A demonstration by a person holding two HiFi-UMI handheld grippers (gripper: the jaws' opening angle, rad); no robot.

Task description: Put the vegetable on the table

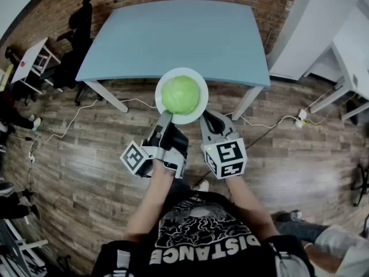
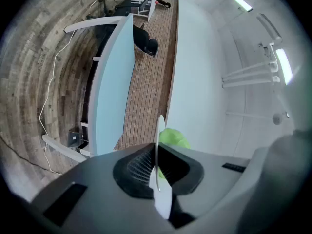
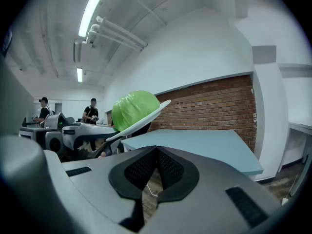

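A round green cabbage (image 1: 180,94) lies on a white plate (image 1: 183,71), held in the air over the near edge of the light blue table (image 1: 173,33). My left gripper (image 1: 166,118) is shut on the plate's near rim. In the left gripper view the plate (image 2: 159,145) shows edge-on between the jaws (image 2: 157,167), with the cabbage (image 2: 173,138) behind it. My right gripper (image 1: 206,118) is shut and holds nothing, beside the plate's lower right rim. From the right gripper (image 3: 156,154) the cabbage (image 3: 134,108) and plate (image 3: 155,109) show up and to the left, before the table (image 3: 200,143).
White desks (image 1: 351,45) stand at the right, a black chair (image 1: 78,36) and a small white table (image 1: 31,59) at the left. White cables (image 1: 69,120) run over the wooden floor. A brick wall (image 3: 214,101) lies behind the table. People (image 3: 92,111) stand far off.
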